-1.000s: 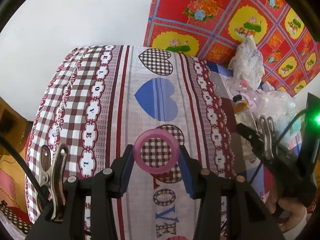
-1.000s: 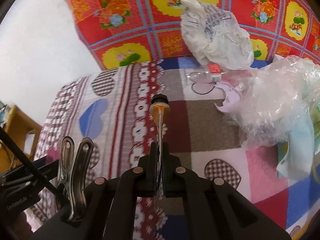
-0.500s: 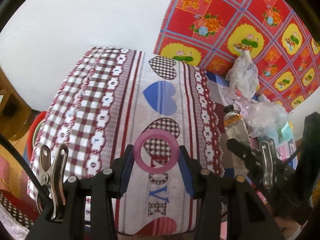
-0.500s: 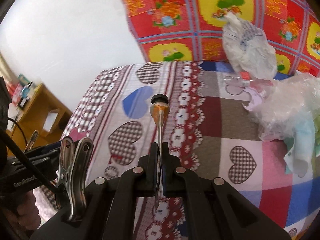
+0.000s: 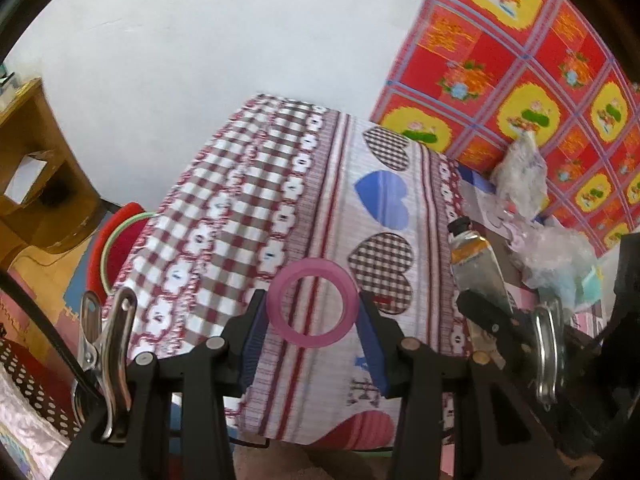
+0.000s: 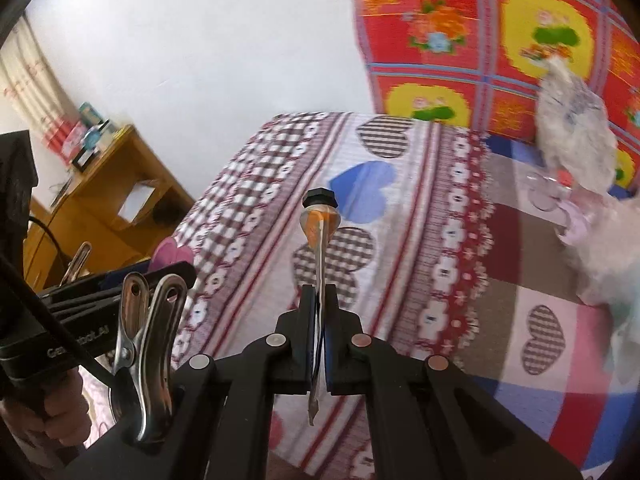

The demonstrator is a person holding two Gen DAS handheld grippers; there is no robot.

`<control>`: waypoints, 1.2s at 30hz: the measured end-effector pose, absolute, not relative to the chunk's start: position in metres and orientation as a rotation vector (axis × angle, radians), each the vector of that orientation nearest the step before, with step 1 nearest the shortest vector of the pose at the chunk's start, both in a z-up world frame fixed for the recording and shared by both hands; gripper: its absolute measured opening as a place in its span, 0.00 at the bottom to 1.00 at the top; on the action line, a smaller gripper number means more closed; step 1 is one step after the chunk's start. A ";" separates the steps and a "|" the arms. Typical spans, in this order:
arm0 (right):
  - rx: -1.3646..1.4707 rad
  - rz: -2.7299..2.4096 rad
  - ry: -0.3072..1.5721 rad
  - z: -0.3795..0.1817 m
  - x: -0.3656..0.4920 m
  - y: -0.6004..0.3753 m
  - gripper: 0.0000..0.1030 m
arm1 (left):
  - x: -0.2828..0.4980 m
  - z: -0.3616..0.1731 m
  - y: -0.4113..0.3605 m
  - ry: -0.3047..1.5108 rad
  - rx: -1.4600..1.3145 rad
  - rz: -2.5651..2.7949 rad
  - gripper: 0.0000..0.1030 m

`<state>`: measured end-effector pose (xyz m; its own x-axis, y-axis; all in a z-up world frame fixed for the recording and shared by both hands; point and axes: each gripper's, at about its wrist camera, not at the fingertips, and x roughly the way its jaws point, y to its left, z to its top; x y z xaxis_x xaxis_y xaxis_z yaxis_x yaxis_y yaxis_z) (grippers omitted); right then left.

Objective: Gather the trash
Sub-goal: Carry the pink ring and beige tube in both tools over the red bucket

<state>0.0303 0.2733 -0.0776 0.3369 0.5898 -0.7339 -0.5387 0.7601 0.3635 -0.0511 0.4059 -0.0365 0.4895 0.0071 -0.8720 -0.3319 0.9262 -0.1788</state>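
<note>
The left tongs (image 5: 312,320) grip a pink plastic ring (image 5: 313,304) across its outer edge, and the right tongs (image 6: 319,320) are clamped flat on a squeezed, black-capped tube (image 6: 319,232). Both pieces hang above the bed (image 5: 320,184), near its foot end. A red bin (image 5: 116,248) shows on the floor past the mattress corner; it looks like the drop point. Keep both grips firm, carry each item over the bin's mouth, then release low. More trash, including crumpled plastic bags (image 5: 556,256), waits by the headboard side.
</note>
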 end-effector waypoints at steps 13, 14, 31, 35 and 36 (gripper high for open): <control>0.005 0.824 0.971 -0.062 0.009 0.341 0.04 | -0.070 -0.035 0.461 1.023 -0.362 0.259 0.45; 0.003 0.828 0.970 -0.061 0.007 0.346 0.04 | -0.071 -0.035 0.467 1.025 -0.365 0.262 0.44; -0.042 0.925 0.968 -0.047 -0.008 0.436 0.04 | -0.099 -0.034 0.562 1.015 -0.415 0.346 0.44; -0.049 0.938 0.970 -0.048 -0.008 0.454 0.04 | -0.103 -0.037 0.581 1.018 -0.425 0.366 0.44; -0.049 0.939 0.971 -0.048 -0.008 0.460 0.04 | -0.104 -0.038 0.587 1.019 -0.427 0.371 0.44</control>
